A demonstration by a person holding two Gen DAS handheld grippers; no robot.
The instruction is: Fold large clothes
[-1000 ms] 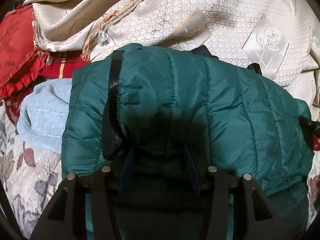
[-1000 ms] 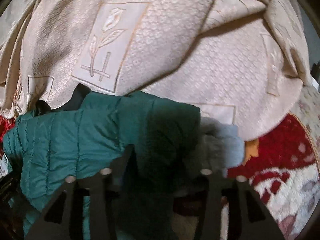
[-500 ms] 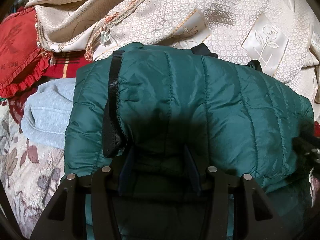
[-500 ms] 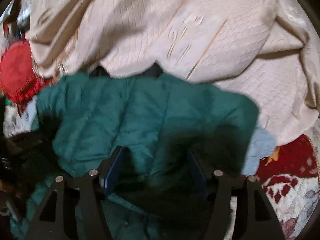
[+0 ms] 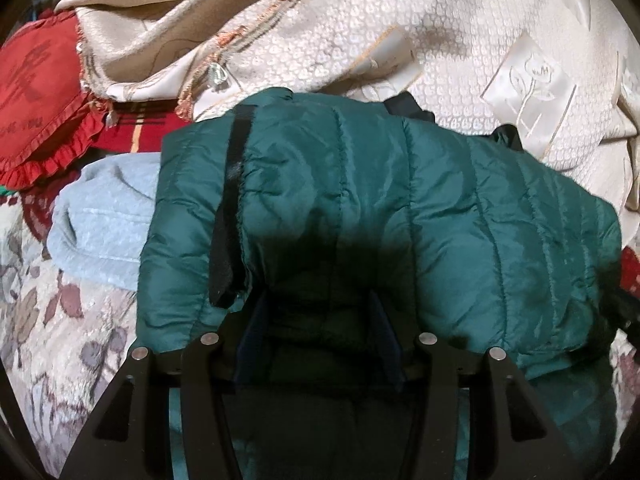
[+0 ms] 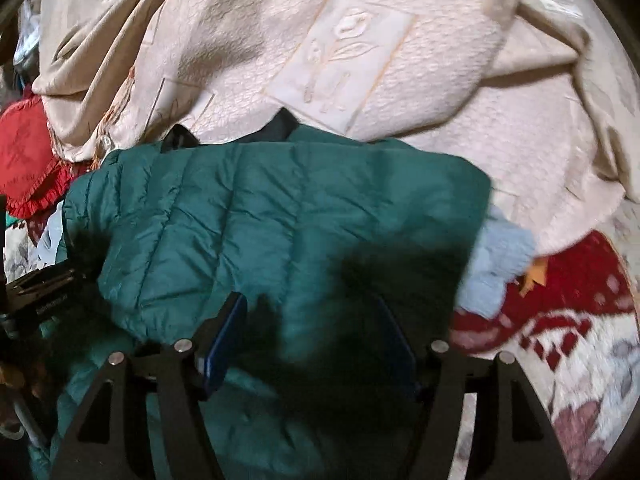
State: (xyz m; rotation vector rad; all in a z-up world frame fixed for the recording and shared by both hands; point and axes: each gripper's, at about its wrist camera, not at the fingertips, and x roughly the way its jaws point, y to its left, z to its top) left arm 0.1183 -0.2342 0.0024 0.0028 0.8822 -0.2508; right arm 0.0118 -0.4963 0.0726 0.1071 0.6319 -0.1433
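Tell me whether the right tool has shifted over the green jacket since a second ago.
Yes. The right tool moved left, from the green jacket's edge by the light blue garment onto its middle; its jaws are opening.

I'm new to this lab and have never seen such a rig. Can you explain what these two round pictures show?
There is no robot here: a person holds a two-finger gripper in each hand, and each gripper carries a wide-angle camera that looks along its own black fingers. One picture is from the left gripper, the other from the right gripper. Both look down at a folded green quilted jacket. It lies on a floral cover, partly on top of a light blue garment. Behind it are a cream bedspread and a red cushion. Both pairs of jaws are opening, with jacket fabric between them. Whether the left one pinches the fabric is unclear.
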